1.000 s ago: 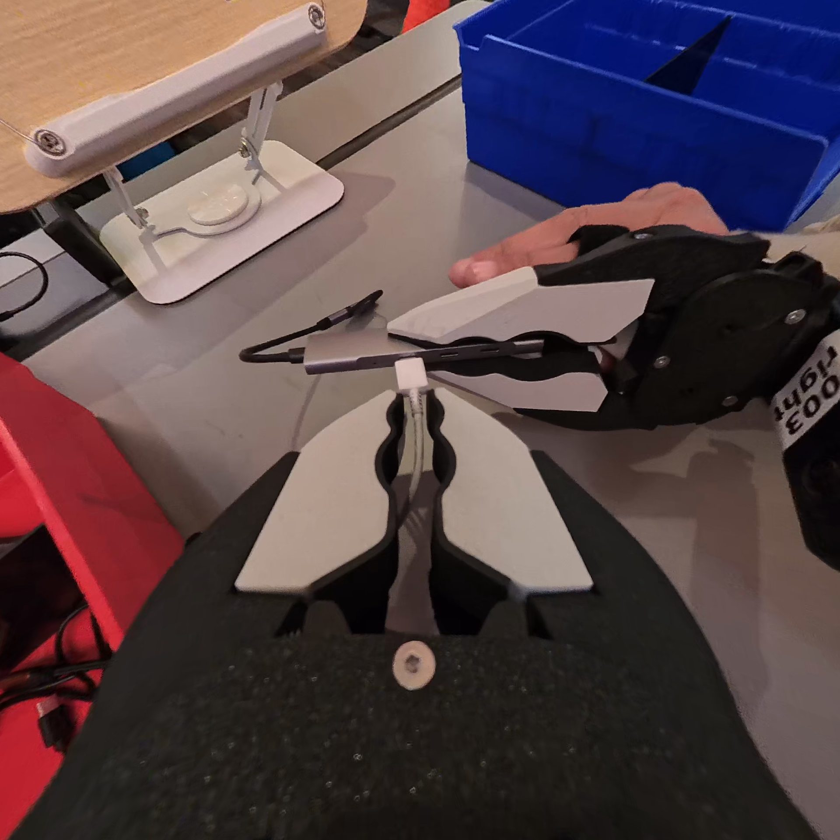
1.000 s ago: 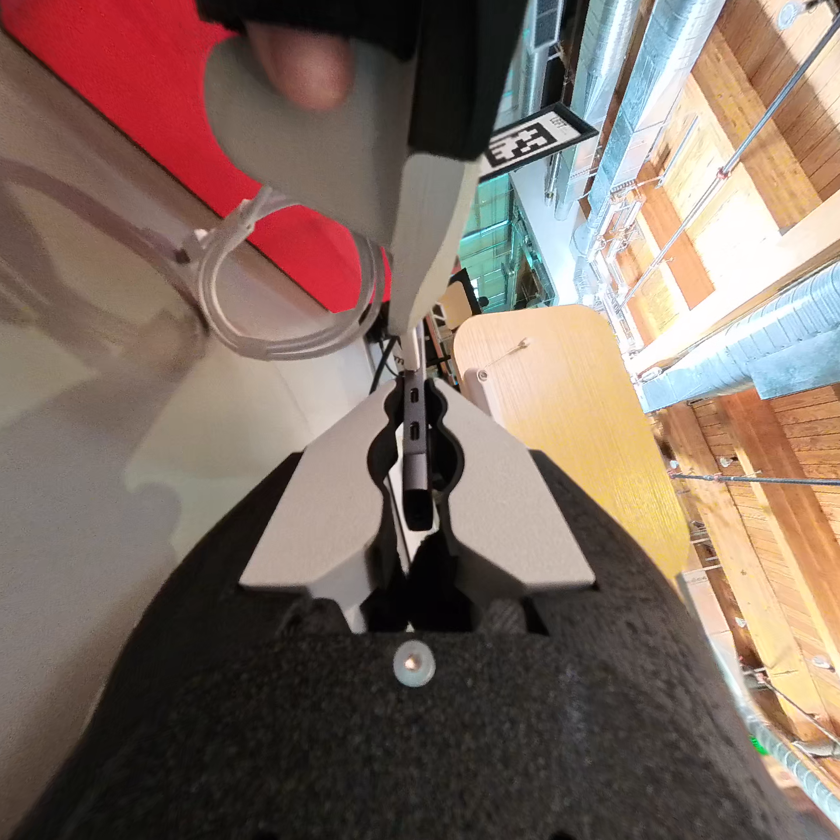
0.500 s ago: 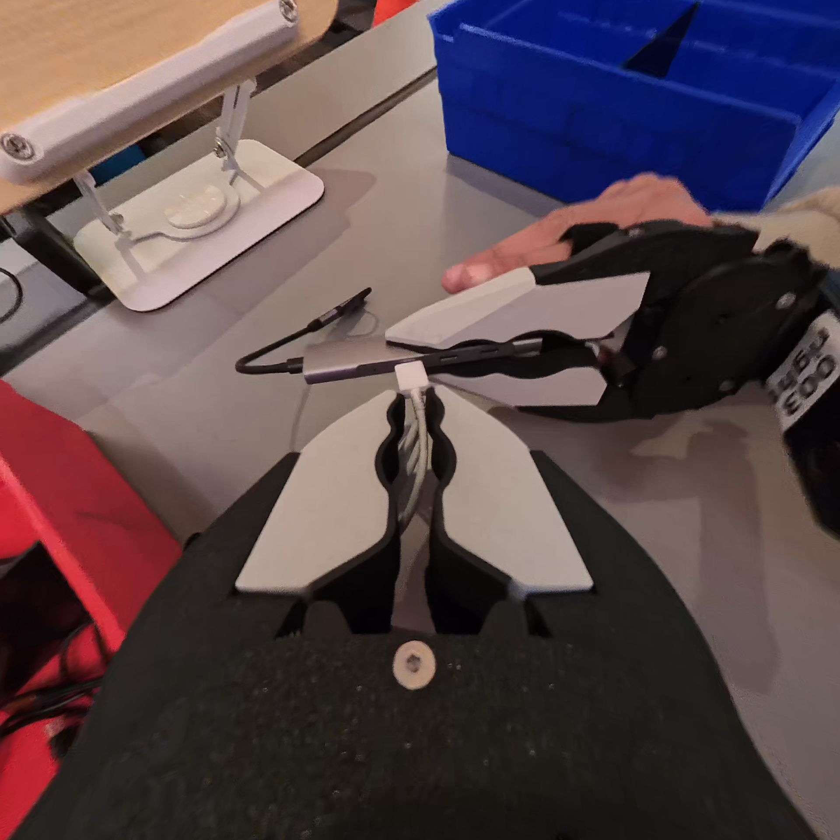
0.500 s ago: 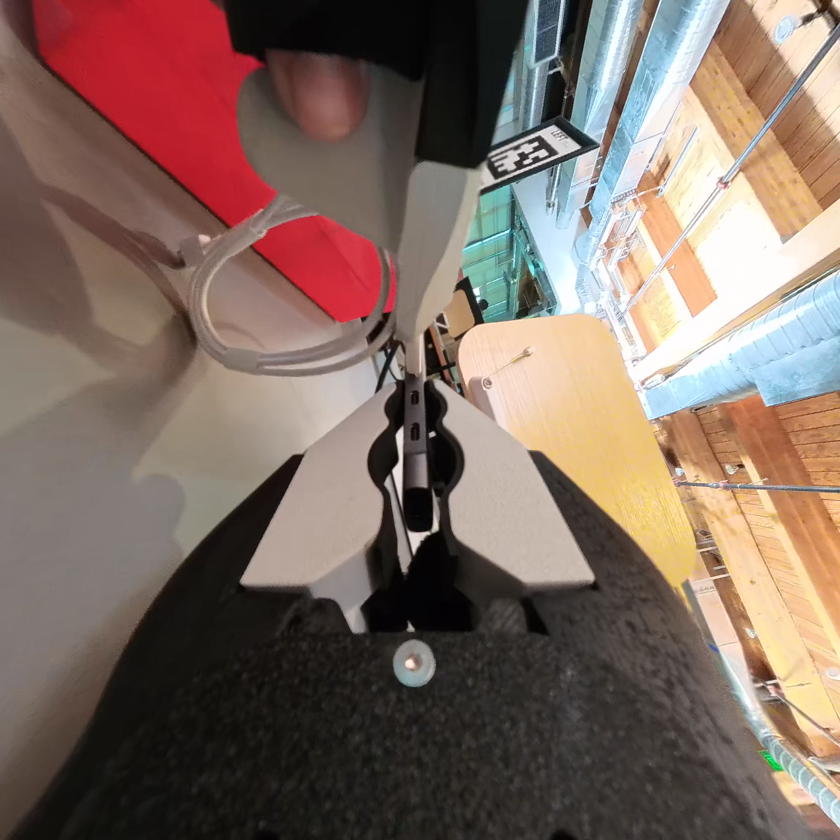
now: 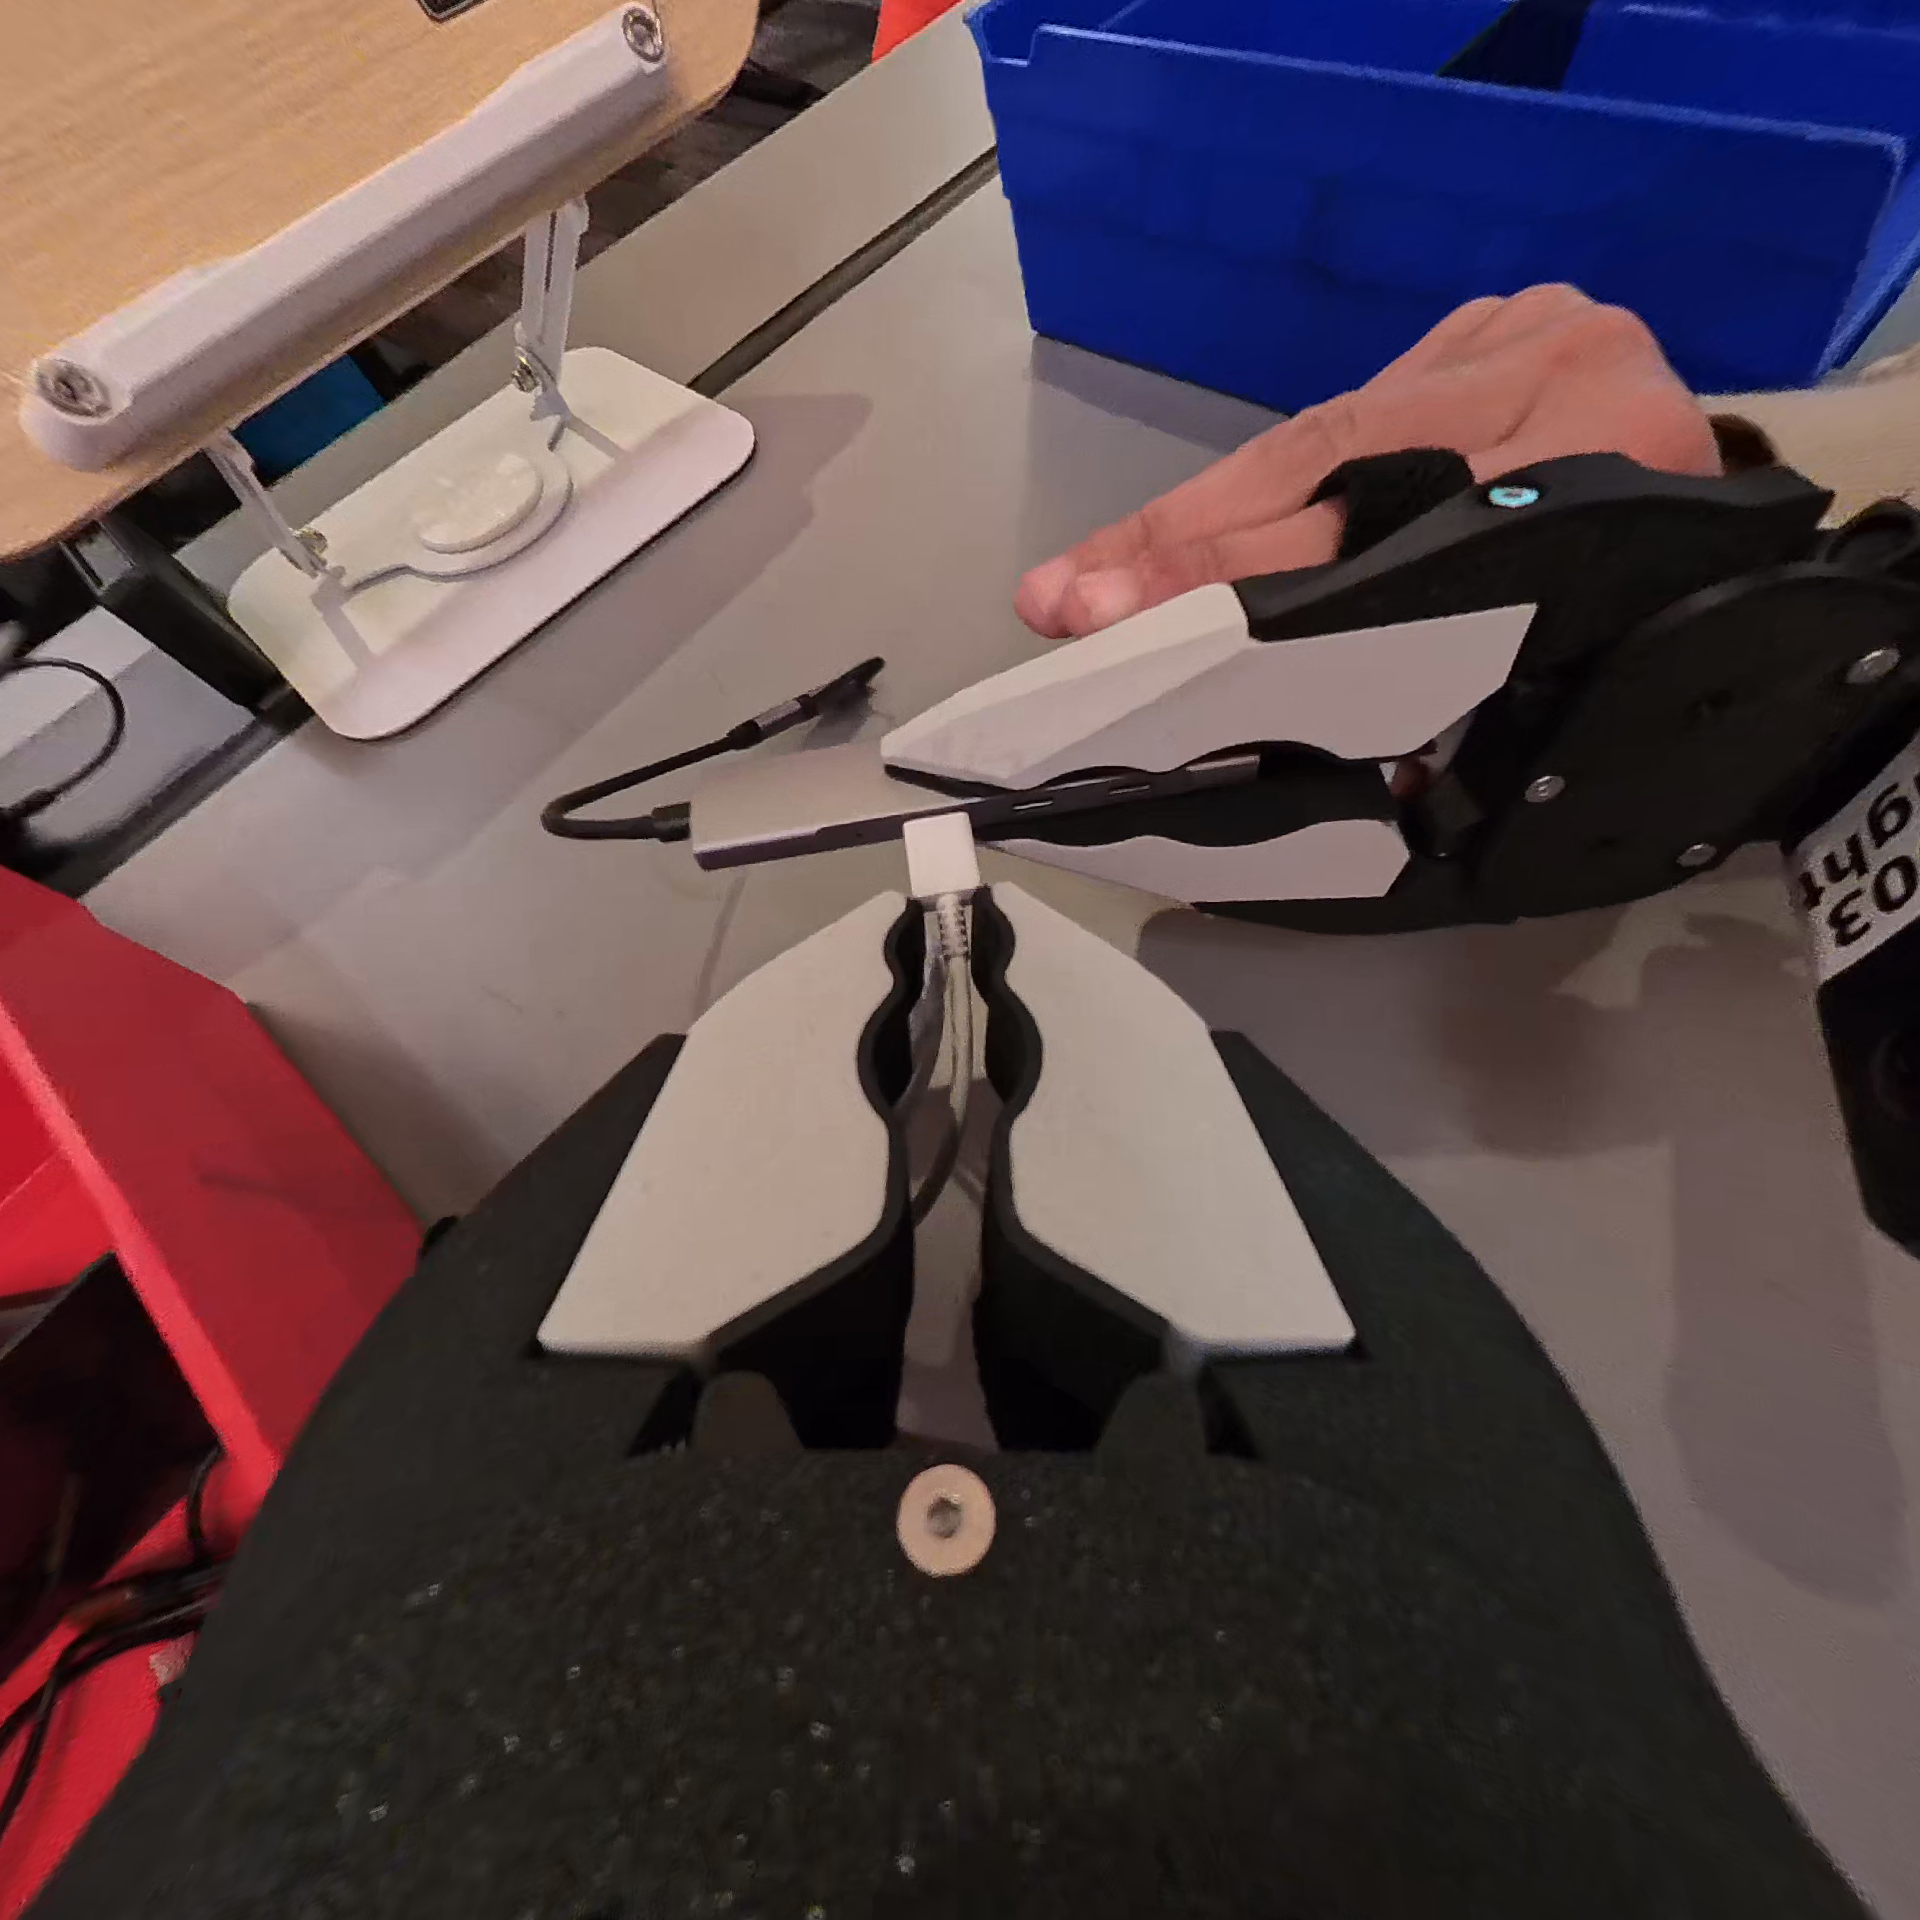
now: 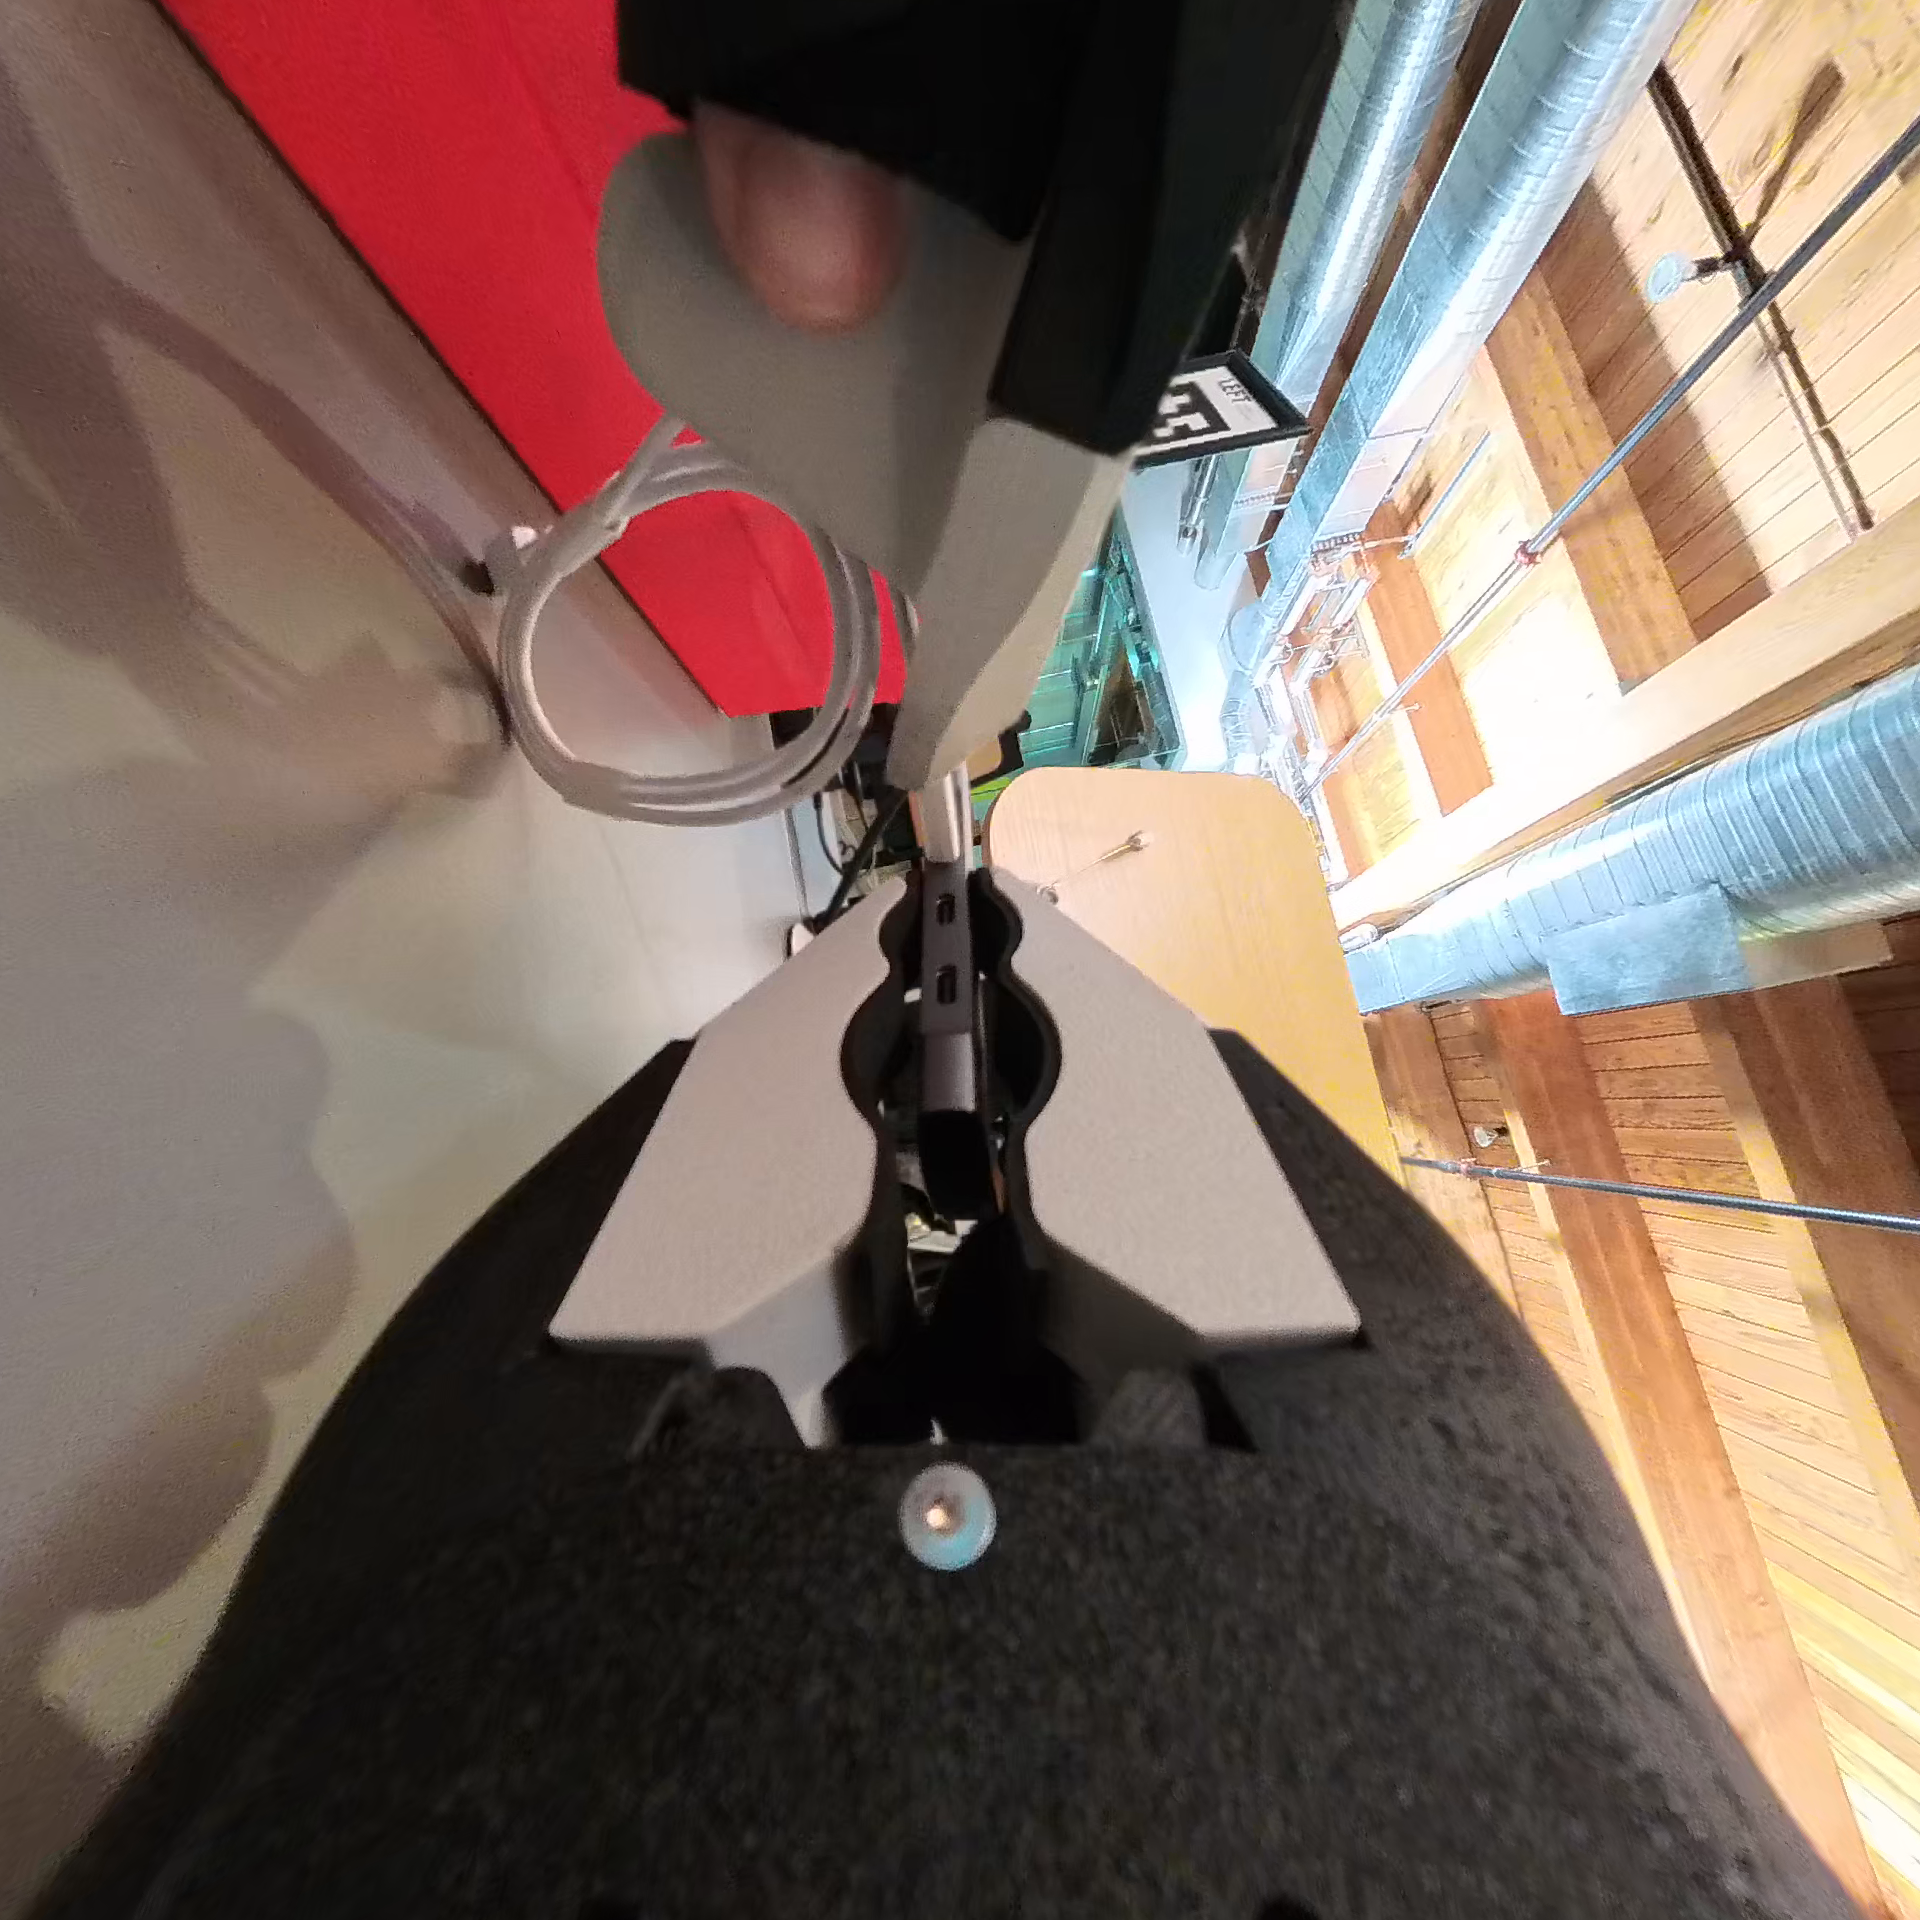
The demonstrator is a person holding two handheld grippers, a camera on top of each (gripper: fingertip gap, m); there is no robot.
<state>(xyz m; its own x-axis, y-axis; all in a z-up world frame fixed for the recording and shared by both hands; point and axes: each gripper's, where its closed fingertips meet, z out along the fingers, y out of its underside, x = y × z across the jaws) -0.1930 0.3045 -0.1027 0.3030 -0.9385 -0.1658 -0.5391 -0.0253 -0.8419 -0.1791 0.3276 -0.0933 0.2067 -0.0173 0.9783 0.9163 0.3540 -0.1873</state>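
Observation:
In the left wrist view my left gripper (image 5: 943,914) is shut on a white cable (image 5: 948,997), just behind its white plug (image 5: 939,850). The plug sits against the side of a grey hub (image 5: 800,805) with a short black lead (image 5: 623,795). My right gripper (image 5: 935,774) comes in from the right, turned on its side, and is shut on the hub, held above the table. In the right wrist view the right gripper (image 6: 948,894) clamps the hub (image 6: 948,997). The left gripper (image 6: 940,774) meets it from above, and the coiled white cable (image 6: 675,665) hangs from it.
A blue divided bin (image 5: 1455,177) stands at the back right. A wooden board on a white stand (image 5: 488,520) is at the back left. A red bin (image 5: 156,1091) is at the left. The grey table (image 5: 1455,1195) lies below. A hand (image 5: 1403,436) holds the right gripper. My left and right fingertips are right by each other.
Both grippers keep their grip with plug and hub joined. The pair has lifted a little and shifted slightly. The cable coil swings below the left gripper.

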